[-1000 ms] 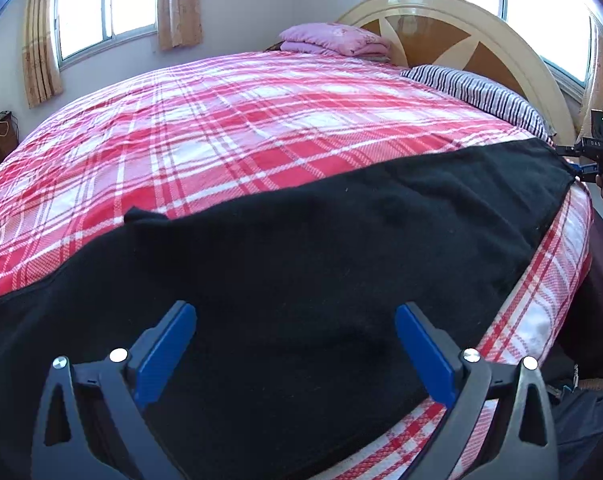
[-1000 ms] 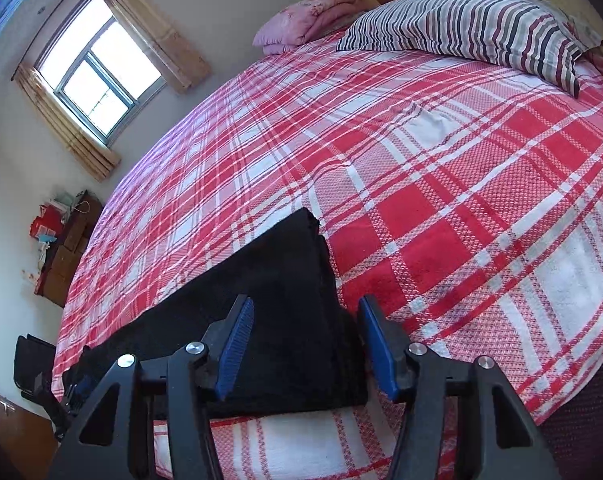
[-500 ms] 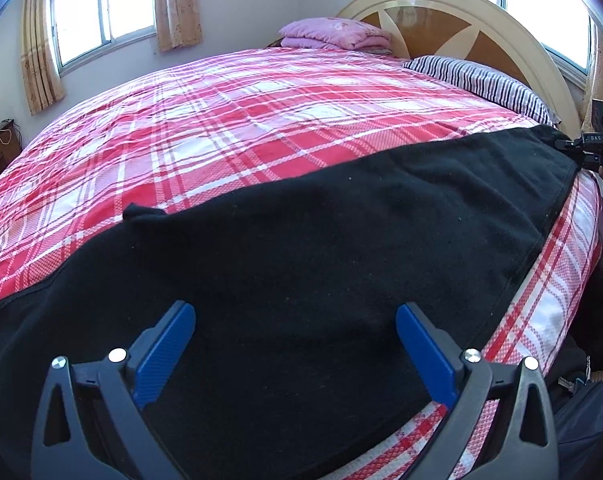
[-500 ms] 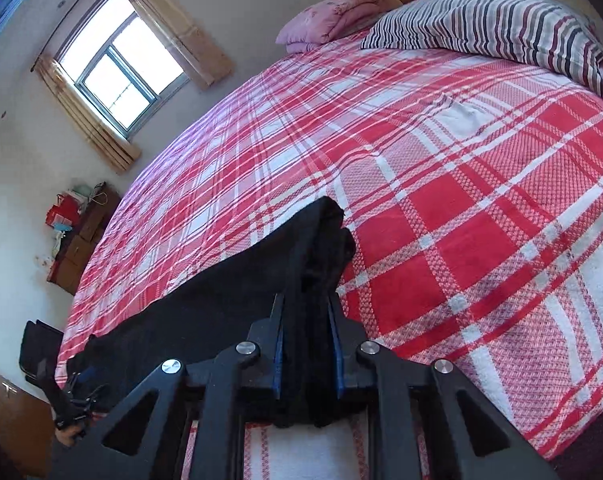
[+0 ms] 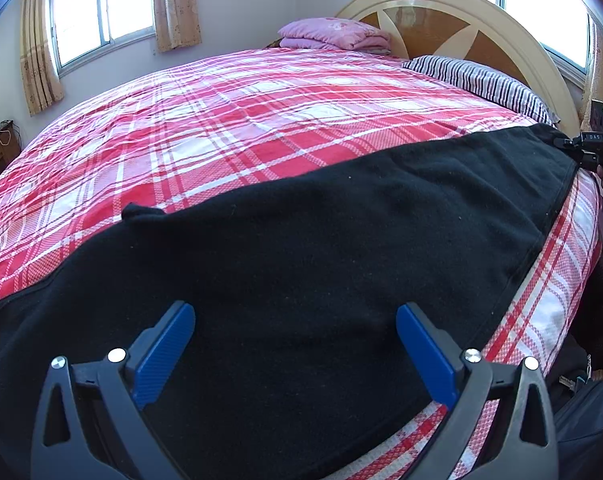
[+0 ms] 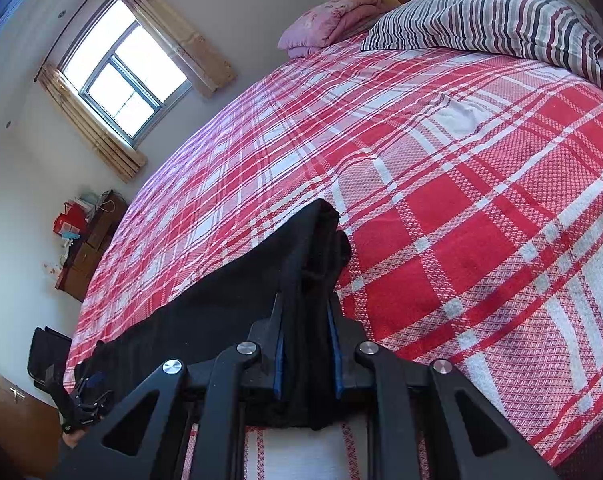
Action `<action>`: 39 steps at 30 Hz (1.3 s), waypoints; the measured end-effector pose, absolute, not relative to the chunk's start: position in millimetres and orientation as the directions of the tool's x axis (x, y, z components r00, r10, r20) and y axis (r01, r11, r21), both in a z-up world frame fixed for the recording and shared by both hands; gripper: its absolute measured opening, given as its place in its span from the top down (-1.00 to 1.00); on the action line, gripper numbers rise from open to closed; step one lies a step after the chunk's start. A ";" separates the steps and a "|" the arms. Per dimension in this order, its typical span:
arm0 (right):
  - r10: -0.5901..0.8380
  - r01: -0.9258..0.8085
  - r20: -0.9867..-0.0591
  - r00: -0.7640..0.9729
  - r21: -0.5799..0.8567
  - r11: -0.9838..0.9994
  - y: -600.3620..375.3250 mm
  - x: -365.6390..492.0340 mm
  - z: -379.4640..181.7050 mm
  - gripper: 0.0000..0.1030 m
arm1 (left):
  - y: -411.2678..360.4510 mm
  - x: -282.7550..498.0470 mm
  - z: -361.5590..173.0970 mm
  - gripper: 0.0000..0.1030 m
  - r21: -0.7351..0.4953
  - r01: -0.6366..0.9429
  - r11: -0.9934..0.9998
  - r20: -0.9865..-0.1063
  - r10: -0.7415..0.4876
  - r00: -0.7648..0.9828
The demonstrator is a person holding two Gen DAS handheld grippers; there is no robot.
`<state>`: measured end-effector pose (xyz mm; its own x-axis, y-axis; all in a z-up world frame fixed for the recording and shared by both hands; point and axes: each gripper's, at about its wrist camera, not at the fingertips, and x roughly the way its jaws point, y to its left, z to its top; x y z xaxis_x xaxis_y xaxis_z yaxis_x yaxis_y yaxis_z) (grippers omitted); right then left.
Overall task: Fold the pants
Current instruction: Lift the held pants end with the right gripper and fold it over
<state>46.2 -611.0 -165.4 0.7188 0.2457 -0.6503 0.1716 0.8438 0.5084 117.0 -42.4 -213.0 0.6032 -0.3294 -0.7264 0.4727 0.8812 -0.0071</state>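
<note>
A bed [image 5: 261, 128] under a red-and-white plaid cover fills the room ahead of the gripper, ending at an arched cream-and-wood headboard [image 5: 453, 28]. Daylight enters through a curtained window [image 6: 125, 76] in the pale wall ahead and to the left. A wooden cabinet [image 6: 89, 248] stands below it.

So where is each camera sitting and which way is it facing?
Left wrist: on the left gripper, open over the black pants, facing the headboard; the right gripper shows far right.
Right wrist: on the right gripper, shut on the pants' end, facing the window.
Shared: pants, plaid bedspread, striped pillow.
</note>
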 end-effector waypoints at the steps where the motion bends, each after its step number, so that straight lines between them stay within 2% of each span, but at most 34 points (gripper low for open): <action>1: 0.238 0.173 -0.654 0.718 0.499 0.849 -609.7 46.1 -164.6 0.66 | -42.1 117.4 -212.6 -1.00 -0.007 0.473 0.881 -0.726 -0.330 0.603; 12: 0.215 0.186 -0.653 0.726 0.488 0.853 -607.8 44.5 -161.2 0.70 | -43.0 116.4 -213.1 -1.00 -0.006 0.474 0.880 -0.727 -0.329 0.603; 19: 0.184 0.142 -0.616 0.766 0.441 0.886 -581.0 39.1 -128.7 0.71 | -39.5 118.1 -210.7 -1.00 -0.020 0.471 0.882 -0.730 -0.335 0.596; 29: 0.103 0.085 -0.614 0.783 0.269 0.959 -513.8 40.2 -91.4 0.71 | -19.6 125.6 -203.0 -1.00 -0.056 0.432 0.900 -0.723 -0.335 0.605; 33: 0.028 0.071 -0.643 0.766 0.128 0.989 -476.4 44.7 -83.3 0.71 | -13.6 126.8 -201.3 -1.00 -0.057 0.427 0.903 -0.722 -0.333 0.607; 39: 0.011 0.013 -0.658 0.753 0.033 0.999 -438.5 50.8 -79.6 0.71 | -9.1 123.7 -203.7 -1.00 -0.026 0.447 0.894 -0.732 -0.322 0.601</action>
